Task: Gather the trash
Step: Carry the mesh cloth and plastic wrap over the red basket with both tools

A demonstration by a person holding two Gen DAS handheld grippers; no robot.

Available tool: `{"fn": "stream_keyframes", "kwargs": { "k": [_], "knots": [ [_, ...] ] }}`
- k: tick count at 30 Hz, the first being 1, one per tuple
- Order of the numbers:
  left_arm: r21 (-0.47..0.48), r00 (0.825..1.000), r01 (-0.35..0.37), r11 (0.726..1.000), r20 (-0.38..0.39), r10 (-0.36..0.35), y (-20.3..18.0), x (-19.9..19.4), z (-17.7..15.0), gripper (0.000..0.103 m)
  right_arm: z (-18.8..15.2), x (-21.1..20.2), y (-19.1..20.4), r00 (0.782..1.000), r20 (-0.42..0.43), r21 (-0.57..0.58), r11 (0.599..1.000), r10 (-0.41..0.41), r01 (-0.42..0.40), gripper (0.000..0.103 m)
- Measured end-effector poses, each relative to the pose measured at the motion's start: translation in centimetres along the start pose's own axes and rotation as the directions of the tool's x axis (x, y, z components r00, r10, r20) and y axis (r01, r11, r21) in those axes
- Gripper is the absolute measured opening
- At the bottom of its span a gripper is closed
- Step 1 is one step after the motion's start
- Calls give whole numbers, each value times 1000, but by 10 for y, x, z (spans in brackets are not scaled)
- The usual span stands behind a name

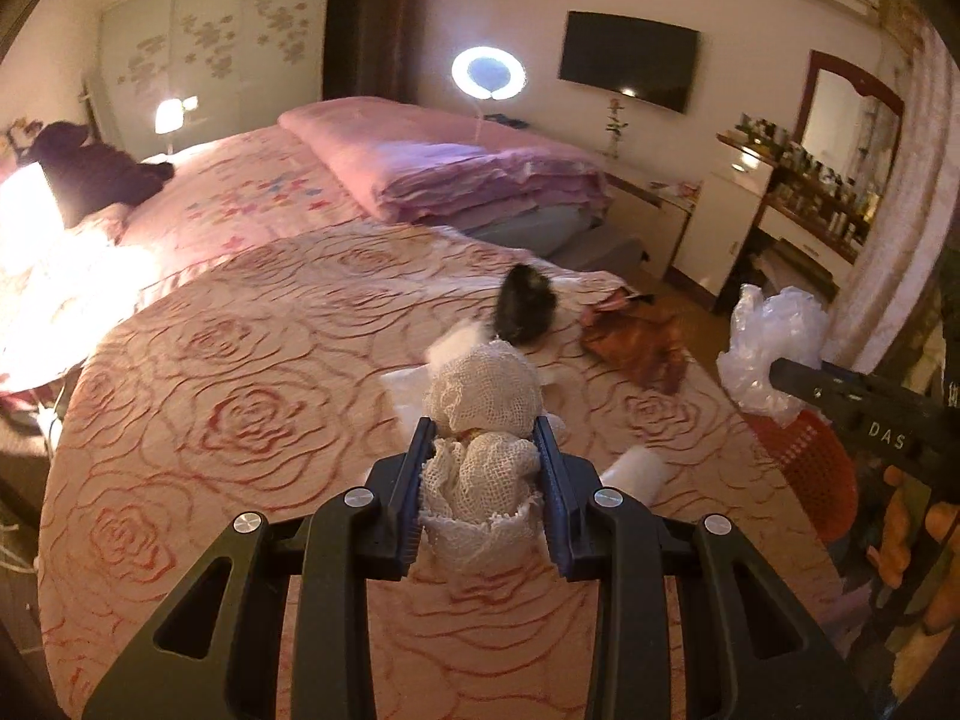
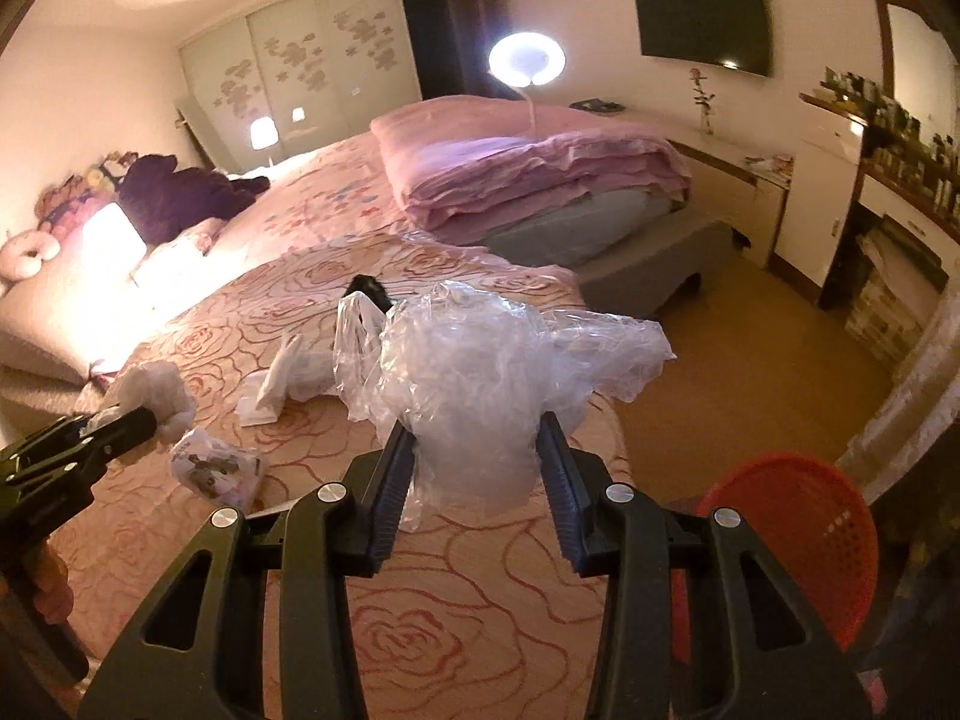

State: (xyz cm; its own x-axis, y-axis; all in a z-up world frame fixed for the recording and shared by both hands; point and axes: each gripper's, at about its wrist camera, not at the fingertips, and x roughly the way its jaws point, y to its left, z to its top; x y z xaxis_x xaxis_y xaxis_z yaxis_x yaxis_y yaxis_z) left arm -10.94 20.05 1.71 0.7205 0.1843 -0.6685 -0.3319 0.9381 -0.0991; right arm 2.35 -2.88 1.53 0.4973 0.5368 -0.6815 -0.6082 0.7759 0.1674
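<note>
My left gripper is shut on a wad of white mesh netting, held above the rose-patterned bedspread. My right gripper is shut on a crumpled clear plastic bag, also lifted over the bed. In the left wrist view the right gripper shows at the right edge with the plastic over a red mesh basket. The basket stands on the floor by the bed corner. Left on the bed lie a black clump, white paper and a small wrapper bag.
A folded pink quilt lies further up the bed. A brown bag sits near the bed's right edge. A dresser with bottles and a low cabinet line the right wall. A bright lamp glares at the left.
</note>
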Motion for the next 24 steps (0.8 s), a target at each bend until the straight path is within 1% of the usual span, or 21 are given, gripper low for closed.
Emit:
{"fn": "stream_keyframes", "kwargs": {
  "k": [4, 12, 24],
  "knots": [
    [37, 1000, 31, 999, -5, -31, -23, 5, 4, 31, -3, -7, -13, 1000, 2, 31, 1000, -6, 6, 40],
    [107, 996, 92, 990, -28, -89, -65, 20, 8, 31, -8, -21, -36, 999, 31, 74, 996, -44, 42, 40],
    [186, 988, 150, 971, -55, -142, -114, 36, 11, 31, -21, -41, -74, 993, 51, 146, 984, -110, 102, 40]
  ]
}}
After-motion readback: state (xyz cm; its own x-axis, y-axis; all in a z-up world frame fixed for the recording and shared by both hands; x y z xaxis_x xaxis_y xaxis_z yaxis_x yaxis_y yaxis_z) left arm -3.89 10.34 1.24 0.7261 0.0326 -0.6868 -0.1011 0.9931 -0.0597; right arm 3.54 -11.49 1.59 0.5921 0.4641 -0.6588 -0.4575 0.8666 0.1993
